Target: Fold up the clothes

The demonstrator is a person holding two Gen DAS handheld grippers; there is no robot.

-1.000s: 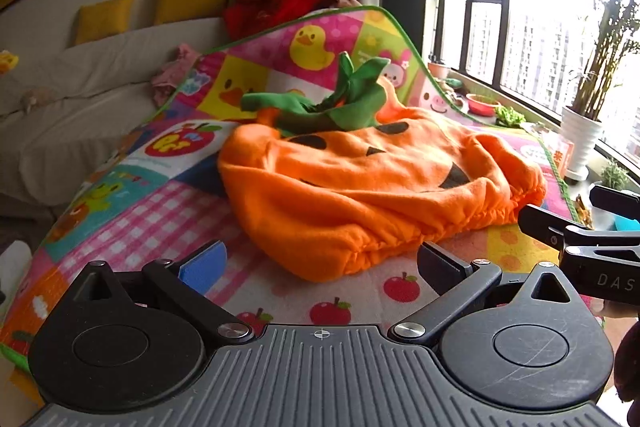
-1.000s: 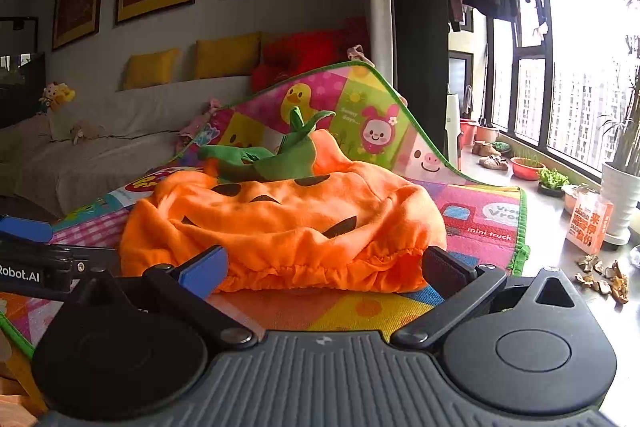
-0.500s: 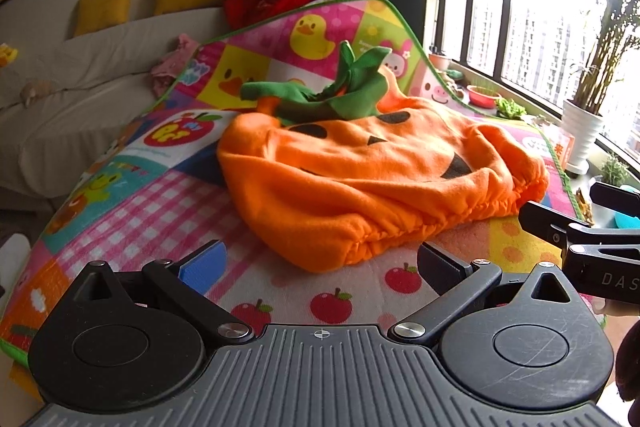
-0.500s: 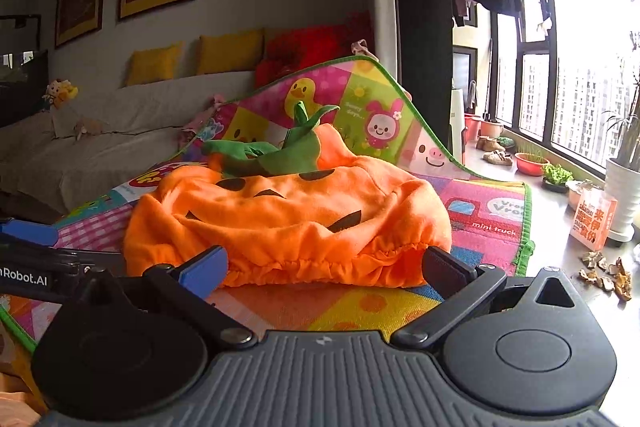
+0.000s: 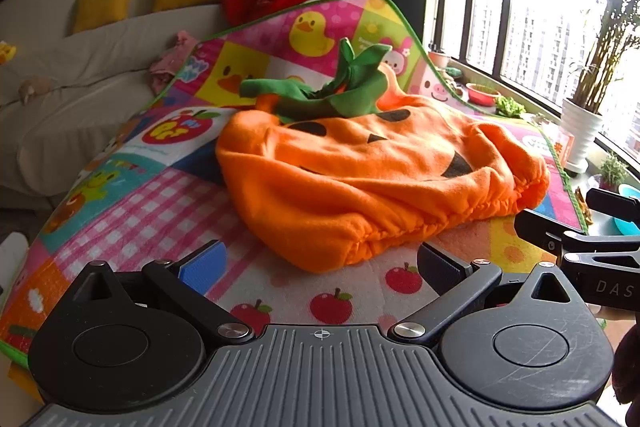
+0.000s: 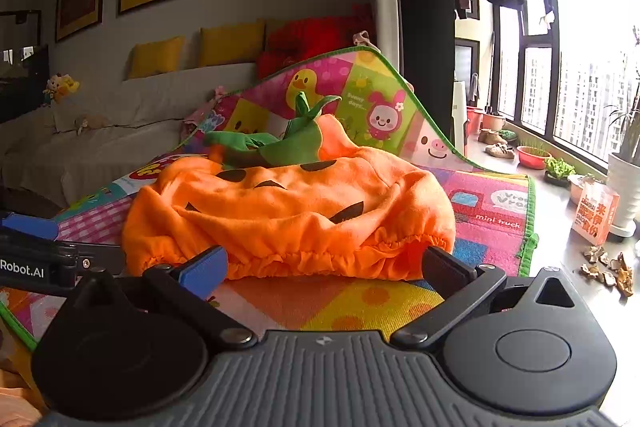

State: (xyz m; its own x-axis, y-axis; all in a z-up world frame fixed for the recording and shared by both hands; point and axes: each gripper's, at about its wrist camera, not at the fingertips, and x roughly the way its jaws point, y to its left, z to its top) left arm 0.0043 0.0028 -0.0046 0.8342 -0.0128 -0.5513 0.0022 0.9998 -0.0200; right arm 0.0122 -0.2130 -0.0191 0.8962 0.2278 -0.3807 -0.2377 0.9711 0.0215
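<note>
Orange fleece pumpkin costume with green leaf collar (image 5: 372,183) heaped on the bright cartoon-print play mat (image 5: 132,211), gathered hem nearest, long axis crosswise; right gripper (image 6: 320,263) just short of that hem, nearer than left gripper (image 5: 320,263); both spread wide, empty, touching nothing.

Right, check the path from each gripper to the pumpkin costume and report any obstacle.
Nothing visible blocks either. Only bare play mat lies between the open left gripper and the pumpkin costume; the open right gripper faces its elastic hem.
</note>
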